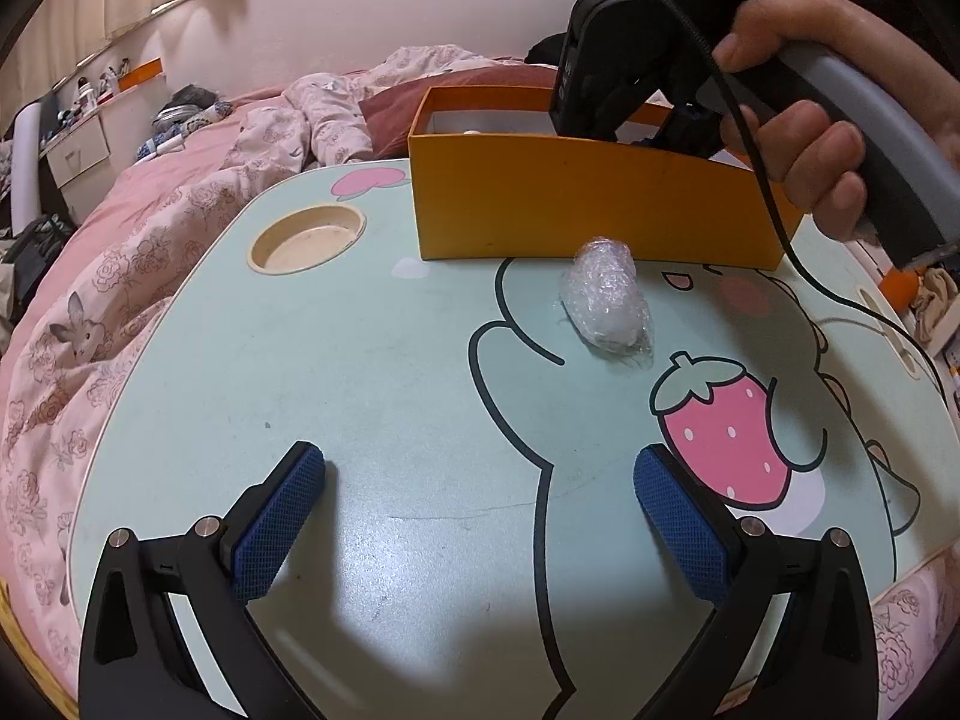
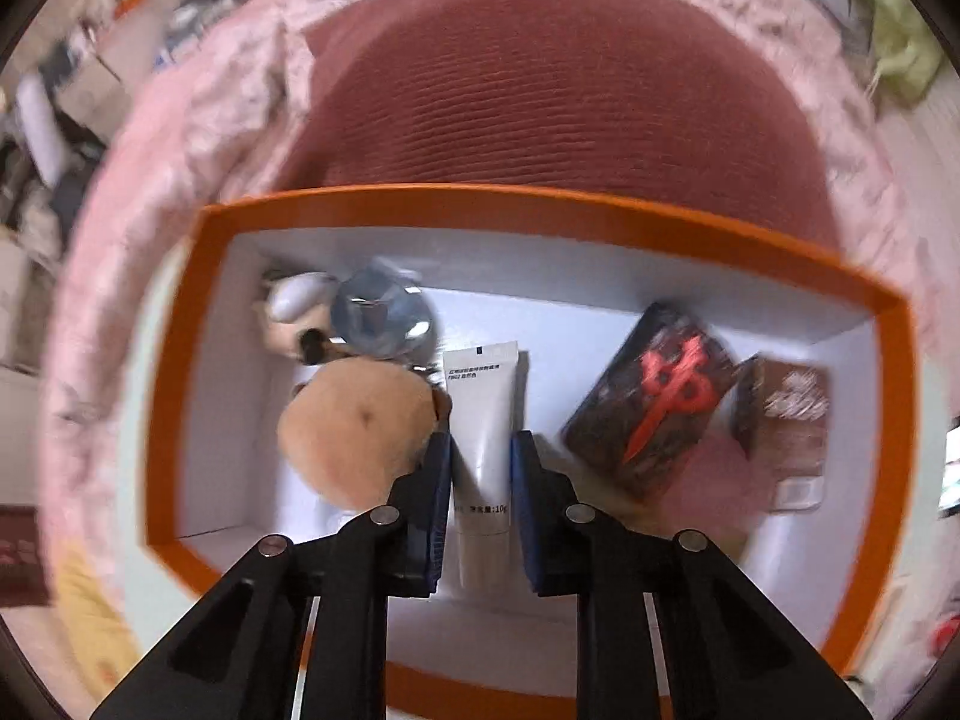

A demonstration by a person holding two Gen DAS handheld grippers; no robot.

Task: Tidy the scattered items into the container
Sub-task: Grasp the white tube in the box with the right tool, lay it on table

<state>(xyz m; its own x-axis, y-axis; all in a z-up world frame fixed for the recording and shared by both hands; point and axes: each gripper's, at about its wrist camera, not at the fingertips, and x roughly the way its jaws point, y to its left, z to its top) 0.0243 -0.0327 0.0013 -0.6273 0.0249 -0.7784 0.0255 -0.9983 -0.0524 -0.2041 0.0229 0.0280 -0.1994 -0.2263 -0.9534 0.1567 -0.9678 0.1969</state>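
Grip on the slim white plastic tube with small dark print [image 2: 483,420] comes from the right gripper [image 2: 482,450], whose blue-padded fingers [image 2: 437,480] are drawn in against the tube's two sides, pinching it along its length. It hangs nose-down over the orange-rimmed cardboard box with a white inside [image 2: 540,207], which makes sense for a drop: the tube points at the bare white strip of floor between the fuzzy tan round plush [image 2: 354,426] on one side and the dark packet with a red emblem [image 2: 654,402] on the other, so it should land flat without piling on anything. A brown printed packet [image 2: 786,414] and a bluish clear-wrapped lump [image 2: 381,315] already lie in the box, so the tidying looks well along.

One scattered item remains outside: a crumpled clear-plastic-wrapped bundle [image 1: 606,300] lies on the pale green cartoon-printed lap table [image 1: 300,330], just in front of the box's orange front wall [image 1: 570,198]. The left gripper [image 1: 480,516] hovers low over the table with its blue pads [image 1: 282,516] spread wide and nothing between them, aimed roughly toward that bundle, probably waiting its turn while the person's hand [image 1: 798,138] holds the other tool over the box
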